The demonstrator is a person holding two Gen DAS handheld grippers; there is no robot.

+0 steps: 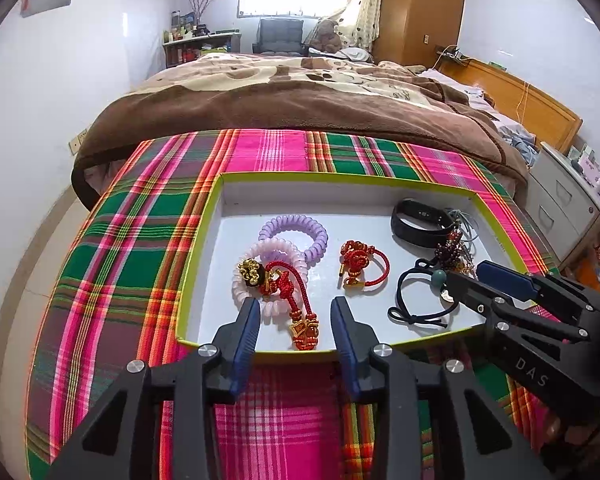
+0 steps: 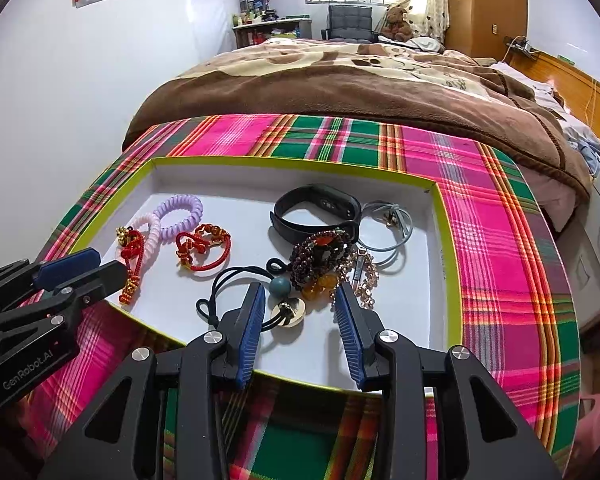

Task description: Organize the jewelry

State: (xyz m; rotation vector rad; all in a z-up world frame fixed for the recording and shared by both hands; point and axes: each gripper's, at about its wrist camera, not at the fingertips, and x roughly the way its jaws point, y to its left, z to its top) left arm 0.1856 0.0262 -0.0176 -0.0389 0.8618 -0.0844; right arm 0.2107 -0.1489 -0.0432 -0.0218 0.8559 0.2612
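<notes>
A white tray with a lime rim (image 1: 204, 216) (image 2: 454, 280) lies on a plaid cloth. It holds a purple coil bracelet (image 1: 294, 236) (image 2: 182, 216), a pink coil bracelet (image 1: 252, 280), a red cord charm with gold tassel (image 1: 296, 312) (image 2: 132, 264), a red knotted bracelet (image 1: 364, 264) (image 2: 204, 250), a black fitness band (image 1: 420, 220) (image 2: 316, 212), a black cord with a teal bead (image 1: 420, 296) (image 2: 236, 292), dark beads (image 2: 320, 256) and a grey cord (image 2: 392, 224). My left gripper (image 1: 296, 308) is open over the red charm. My right gripper (image 2: 300, 296) (image 1: 472, 276) is open over the black cord.
The plaid cloth (image 1: 120, 248) (image 2: 508, 240) covers the table. A bed with a brown blanket (image 1: 284, 96) (image 2: 360, 80) lies just behind it. A white wall stands to the left, and a grey drawer cabinet (image 1: 560, 208) stands to the right.
</notes>
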